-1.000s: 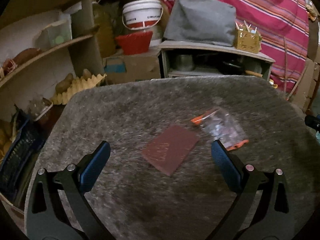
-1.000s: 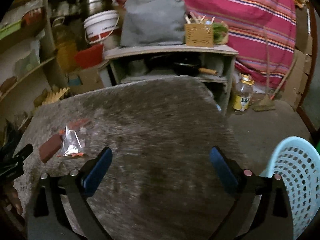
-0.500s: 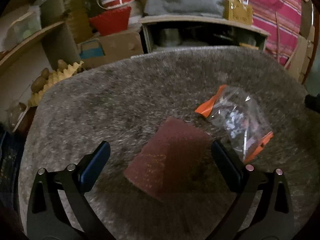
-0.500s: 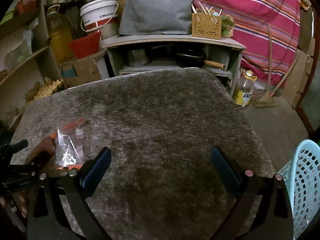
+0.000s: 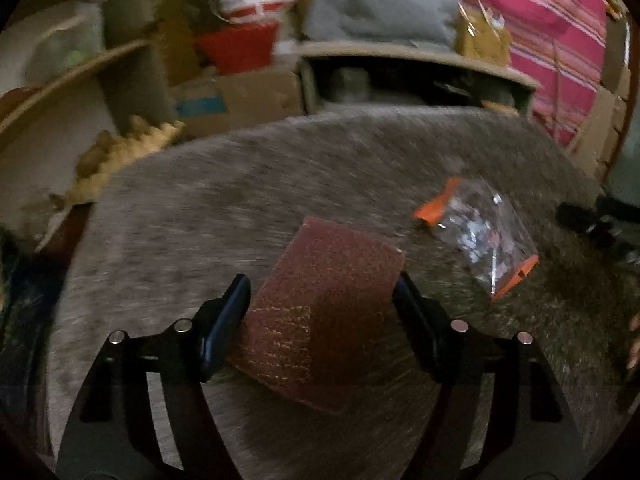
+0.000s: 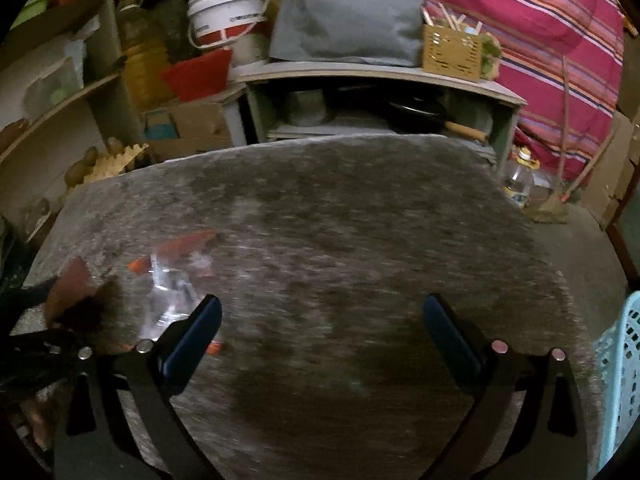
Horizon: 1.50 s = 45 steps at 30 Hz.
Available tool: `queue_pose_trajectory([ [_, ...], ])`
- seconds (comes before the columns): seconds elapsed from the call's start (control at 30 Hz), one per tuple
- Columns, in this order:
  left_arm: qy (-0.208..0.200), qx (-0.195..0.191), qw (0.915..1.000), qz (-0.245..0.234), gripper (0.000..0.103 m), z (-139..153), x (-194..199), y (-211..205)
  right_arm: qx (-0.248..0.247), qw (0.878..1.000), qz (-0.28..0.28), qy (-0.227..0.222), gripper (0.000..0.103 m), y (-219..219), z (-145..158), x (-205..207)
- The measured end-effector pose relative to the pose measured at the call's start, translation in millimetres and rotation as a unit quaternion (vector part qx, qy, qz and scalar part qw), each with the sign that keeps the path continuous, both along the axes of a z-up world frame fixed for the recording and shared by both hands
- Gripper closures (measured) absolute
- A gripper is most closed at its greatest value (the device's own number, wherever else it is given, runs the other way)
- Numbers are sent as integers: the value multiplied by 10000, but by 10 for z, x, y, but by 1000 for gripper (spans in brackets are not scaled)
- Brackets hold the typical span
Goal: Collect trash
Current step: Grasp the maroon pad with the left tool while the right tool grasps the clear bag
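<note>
**Maroon sachet gripped between the left fingers on the grey plush table**

A flat maroon sachet [image 5: 320, 308] with faint yellow print was seen in the left wrist view, clamped by its two side edges between the blue-padded fingers [image 5: 226, 322] of the left gripper [image 5: 320, 312]. The jaws were narrowed onto it, and its far corner pointed toward the middle of the table. Whether its underside was touching the plush could not be told. In the right wrist view the same sachet [image 6: 70, 286] was seen near the table's left edge, tilted, with the left gripper [image 6: 36, 344] dark below it.

Just beside the sachet, toward the right edge, a clear plastic bag with orange ends [image 5: 478, 234] lay crumpled on the grey plush-covered table [image 5: 240, 184]. In the right wrist view this bag [image 6: 172, 280] was found touching or partly behind the left finger of the right gripper [image 6: 322, 340], whose jaws were spread wide with nothing between them, above the near half of the table [image 6: 360, 220].

A pale blue plastic basket [image 6: 618, 376] was visible off the table's near right corner. Beyond the far edge, a low grey shelf unit [image 6: 376, 76] carried a grey cloth bundle [image 6: 348, 12] and a wooden utensil holder [image 6: 452, 54]; a white bucket [image 6: 228, 10] and a red tub [image 6: 198, 72] stood to its left.
</note>
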State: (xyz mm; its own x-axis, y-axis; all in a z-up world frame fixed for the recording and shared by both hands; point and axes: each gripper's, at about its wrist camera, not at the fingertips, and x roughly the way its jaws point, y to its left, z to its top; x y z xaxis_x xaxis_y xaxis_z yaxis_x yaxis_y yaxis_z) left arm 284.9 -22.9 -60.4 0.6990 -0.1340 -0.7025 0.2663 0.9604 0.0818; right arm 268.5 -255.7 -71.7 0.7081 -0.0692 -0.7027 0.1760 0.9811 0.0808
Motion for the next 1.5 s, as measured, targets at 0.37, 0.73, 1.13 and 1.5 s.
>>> queue_pose_trajectory([
  [0.37, -215, -111, 9971, 716, 32, 148, -223, 704, 237, 9970, 714, 205, 45, 511, -193, 285],
  [0.73, -384, -124, 9960, 800, 32, 259, -437, 587, 519, 9925, 1105, -31, 100, 345, -5, -52],
  [1.13, -785, -260, 9956, 446, 32, 512, -680, -140, 507, 9950, 770, -396, 100, -458, 329, -579],
  [1.5, -896, -453, 9949, 59, 32, 570, -873, -873, 506, 9963, 527, -451, 100, -1115, 396, -1037],
])
